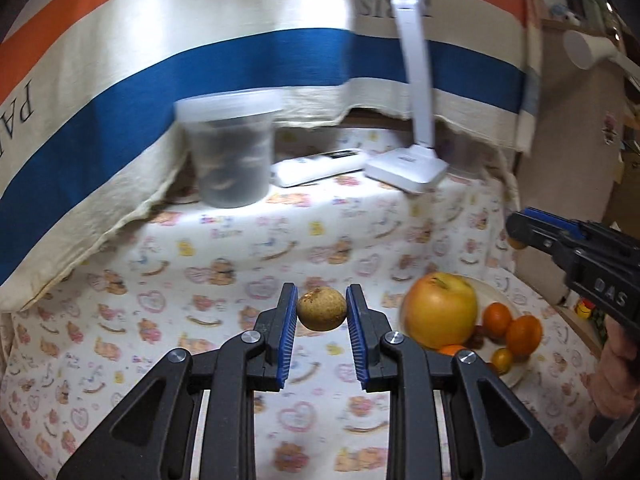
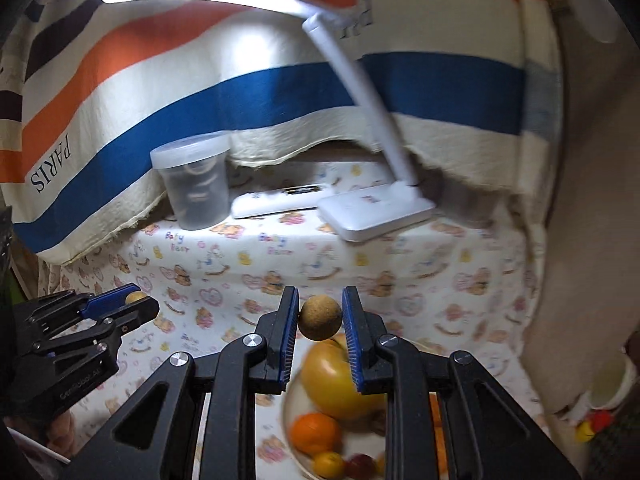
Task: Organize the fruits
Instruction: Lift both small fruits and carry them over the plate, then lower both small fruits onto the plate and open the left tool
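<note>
My left gripper (image 1: pixel 321 298) is shut on a small round brown fruit (image 1: pixel 321 310), held above the patterned tablecloth. To its right a white plate (image 1: pixel 516 376) carries a big yellow-red apple (image 1: pixel 440 312), oranges (image 1: pixel 524 332) and smaller fruits. My right gripper (image 2: pixel 320 300) is shut on a second small brown fruit (image 2: pixel 321 318), raised over the same plate (image 2: pixel 290 420), whose apple (image 2: pixel 332 384) and orange (image 2: pixel 314 432) show below. Each gripper also appears in the other's view: the right gripper (image 1: pixel 514 234) at the right edge, the left gripper (image 2: pixel 138 300) at the lower left.
A clear lidded tub (image 1: pixel 230 152) stands at the back left, next to a white flat device (image 1: pixel 320 168) and a white desk lamp (image 1: pixel 408 168). A striped cloth (image 1: pixel 200 64) hangs behind. The table ends at the right, past the plate.
</note>
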Tool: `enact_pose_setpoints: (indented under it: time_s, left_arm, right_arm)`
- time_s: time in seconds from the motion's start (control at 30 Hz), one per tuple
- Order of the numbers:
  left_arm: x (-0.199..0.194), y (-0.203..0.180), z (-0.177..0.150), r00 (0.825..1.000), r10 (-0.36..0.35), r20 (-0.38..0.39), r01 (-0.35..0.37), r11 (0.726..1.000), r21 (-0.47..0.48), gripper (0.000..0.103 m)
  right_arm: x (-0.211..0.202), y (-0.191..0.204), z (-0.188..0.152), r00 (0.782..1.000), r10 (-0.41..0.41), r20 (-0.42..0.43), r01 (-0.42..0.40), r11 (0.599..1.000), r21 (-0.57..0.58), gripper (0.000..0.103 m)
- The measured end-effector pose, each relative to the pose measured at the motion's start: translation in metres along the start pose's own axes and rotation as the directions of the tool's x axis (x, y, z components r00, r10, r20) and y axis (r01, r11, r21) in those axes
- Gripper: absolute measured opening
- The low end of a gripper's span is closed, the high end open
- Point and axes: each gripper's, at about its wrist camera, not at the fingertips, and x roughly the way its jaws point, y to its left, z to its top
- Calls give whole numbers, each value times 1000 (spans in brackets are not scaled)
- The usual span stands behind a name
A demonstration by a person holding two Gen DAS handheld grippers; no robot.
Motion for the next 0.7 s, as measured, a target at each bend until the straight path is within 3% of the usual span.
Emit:
enact_pose_setpoints:
  time_s: [0.27, 0.47, 0.7]
  left_arm:
    - [-2, -49, 2, 998, -60, 3, 60, 995, 74, 24]
    - [16, -72, -2, 996, -75, -38, 78, 993, 90, 24]
    - [44, -73, -9, 991, -98, -95, 104, 993, 54, 24]
  right_arm:
    - [-35, -30, -18, 999, 16, 42, -17, 1000, 26, 23]
    - [-27, -43, -33, 999, 26, 35, -28, 998, 58, 23]
    - [-8, -57, -46, 999, 46, 4, -46, 993, 107, 23]
